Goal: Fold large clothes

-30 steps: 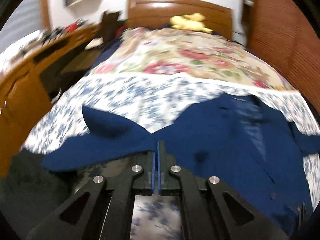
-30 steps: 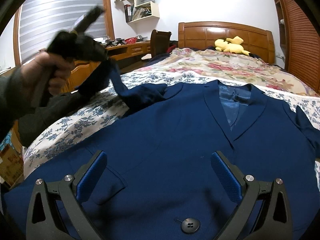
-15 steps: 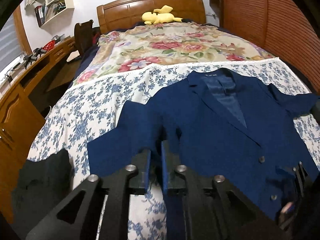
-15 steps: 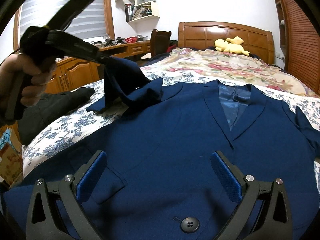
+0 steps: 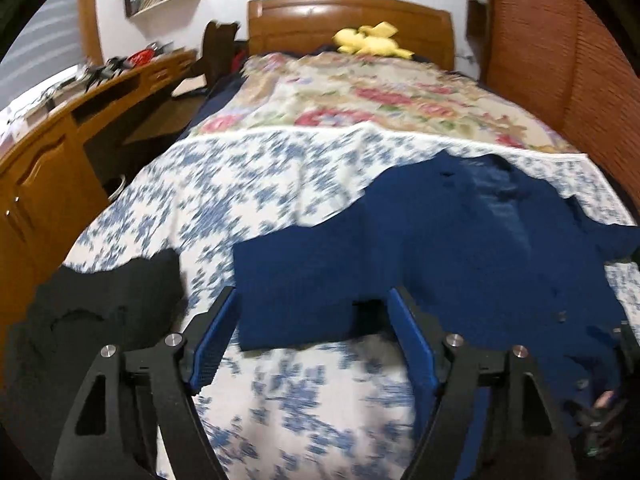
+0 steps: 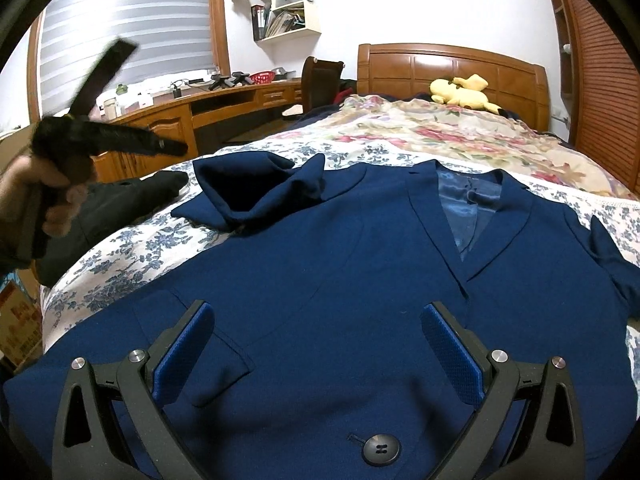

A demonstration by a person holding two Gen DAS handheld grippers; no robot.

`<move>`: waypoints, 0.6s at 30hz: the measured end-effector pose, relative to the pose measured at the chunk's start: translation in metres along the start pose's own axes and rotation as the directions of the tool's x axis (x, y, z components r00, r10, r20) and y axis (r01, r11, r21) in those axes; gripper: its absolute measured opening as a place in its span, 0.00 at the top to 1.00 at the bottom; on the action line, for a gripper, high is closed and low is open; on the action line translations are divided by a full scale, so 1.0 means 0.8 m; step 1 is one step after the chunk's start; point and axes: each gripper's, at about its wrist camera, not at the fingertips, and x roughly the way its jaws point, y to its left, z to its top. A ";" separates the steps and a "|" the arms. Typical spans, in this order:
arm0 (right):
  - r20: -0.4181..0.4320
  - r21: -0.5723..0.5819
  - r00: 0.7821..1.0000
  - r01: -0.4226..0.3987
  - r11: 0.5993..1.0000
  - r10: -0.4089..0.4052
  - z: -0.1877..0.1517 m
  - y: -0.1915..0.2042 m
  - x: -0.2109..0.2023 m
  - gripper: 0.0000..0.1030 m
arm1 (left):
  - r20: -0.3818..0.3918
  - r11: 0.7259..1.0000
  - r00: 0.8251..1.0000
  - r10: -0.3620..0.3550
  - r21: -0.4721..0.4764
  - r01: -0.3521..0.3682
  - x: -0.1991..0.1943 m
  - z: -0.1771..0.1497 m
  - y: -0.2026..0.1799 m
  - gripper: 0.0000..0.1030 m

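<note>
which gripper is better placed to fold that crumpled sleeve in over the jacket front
Left. The left gripper, fingers opening, is right at the sleeve; the right gripper hangs open over the jacket front.

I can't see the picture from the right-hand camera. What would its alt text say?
A navy jacket lies face up on a bed with a floral cover, one sleeve crumpled by its shoulder. The right gripper hovers over the jacket, fingers open and empty. At the left edge a hand holds the left gripper above the bed.
</note>
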 end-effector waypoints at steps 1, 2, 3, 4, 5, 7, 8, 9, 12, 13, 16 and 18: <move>0.000 -0.001 1.000 0.001 1.000 -0.001 0.000 0.000 0.000 0.00 | -0.009 1.000 1.000 0.013 -0.008 -0.013 0.011 -0.005 0.009 0.26; 0.000 -0.002 1.000 0.001 1.000 -0.001 0.001 0.001 0.001 0.00 | -0.017 1.000 1.000 0.020 -0.017 -0.020 0.021 -0.008 0.017 0.26; 0.000 -0.003 1.000 0.002 1.000 -0.002 0.001 0.001 0.001 0.00 | -0.030 0.999 0.999 0.028 -0.034 -0.029 0.033 -0.013 0.027 0.26; -0.001 -0.004 1.000 0.001 1.000 -0.001 0.001 0.000 0.002 0.00 | -0.038 0.998 0.999 0.031 -0.045 -0.033 0.040 -0.015 0.033 0.26; -0.001 -0.005 1.000 0.001 1.000 -0.001 0.001 0.001 0.002 0.00 | -0.050 0.998 0.998 0.033 -0.058 -0.036 0.051 -0.019 0.041 0.26; -0.004 -0.007 1.000 0.001 1.000 -0.001 0.001 0.001 0.003 0.00 | -0.071 0.996 0.997 0.038 -0.074 -0.043 0.068 -0.024 0.051 0.26; -0.005 -0.008 1.000 0.001 1.000 -0.001 0.001 0.001 0.002 0.00 | -0.079 0.996 0.996 0.039 -0.079 -0.045 0.074 -0.027 0.054 0.26; -0.005 -0.010 1.000 0.001 1.000 -0.001 0.000 0.001 0.003 0.00 | -0.090 0.995 0.995 0.038 -0.084 -0.046 0.083 -0.030 0.058 0.26; -0.007 -0.012 1.000 0.001 1.000 -0.001 0.000 0.001 0.003 0.00 | -0.117 0.995 0.993 0.030 -0.096 -0.041 0.102 -0.036 0.063 0.26; -0.007 -0.012 1.000 0.001 1.000 -0.001 0.000 0.001 0.003 0.00 | -0.125 0.994 0.992 0.026 -0.099 -0.039 0.107 -0.037 0.063 0.26; -0.007 -0.011 1.000 0.000 1.000 0.000 0.000 0.001 0.003 0.00 | -0.148 0.994 0.989 0.020 -0.102 -0.036 0.122 -0.039 0.064 0.26; -0.007 -0.012 1.000 0.000 1.000 0.000 0.000 0.001 0.003 0.00 | -0.163 0.994 0.987 0.001 -0.111 -0.019 0.129 -0.037 0.064 0.33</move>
